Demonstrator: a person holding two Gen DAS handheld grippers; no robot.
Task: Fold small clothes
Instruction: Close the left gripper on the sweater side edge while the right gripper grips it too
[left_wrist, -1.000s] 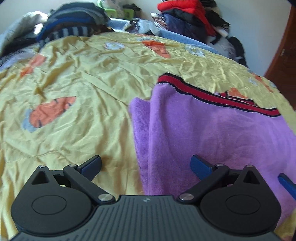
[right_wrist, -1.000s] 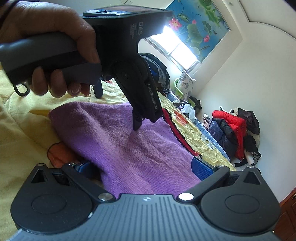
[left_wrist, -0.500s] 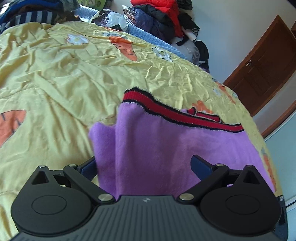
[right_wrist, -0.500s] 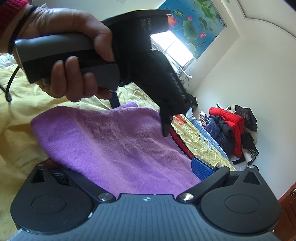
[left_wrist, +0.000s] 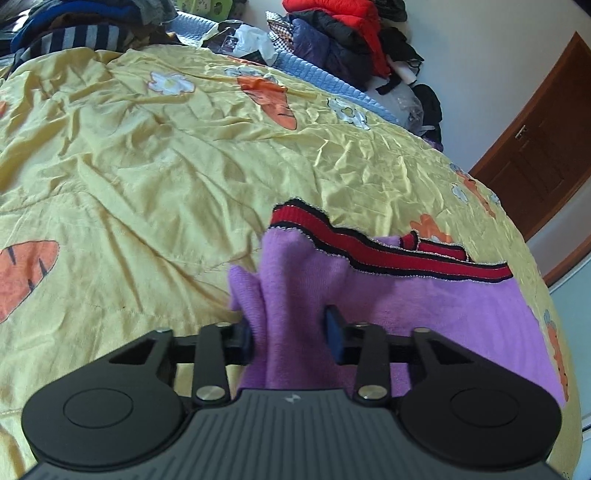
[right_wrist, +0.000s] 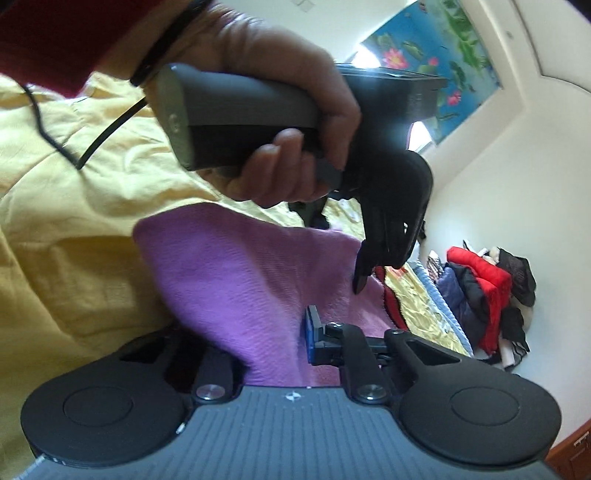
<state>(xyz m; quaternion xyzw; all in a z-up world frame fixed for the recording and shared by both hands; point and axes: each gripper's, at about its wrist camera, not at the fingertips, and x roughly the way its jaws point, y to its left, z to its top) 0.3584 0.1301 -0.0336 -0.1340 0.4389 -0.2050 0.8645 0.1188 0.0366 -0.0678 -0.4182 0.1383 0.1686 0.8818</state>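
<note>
the purple sweater (left_wrist: 424, 306) lies on the yellow bedspread (left_wrist: 147, 184), soft, light and limp, so grip bunched edges: left claw (left_wrist: 291, 332) is clamped on a gathered fold, right claw (right_wrist: 258, 332) is likewise closed on its near edge

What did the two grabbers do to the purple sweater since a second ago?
Both closed on it. The left gripper, wide open a second ago, has pinched a bunch of the purple sweater near its left edge. The right gripper has closed on the sweater's near edge too, and the fabric has bunched up. The yellow carrot bedspread and the clothes pile by the wall stayed as they were.
</note>
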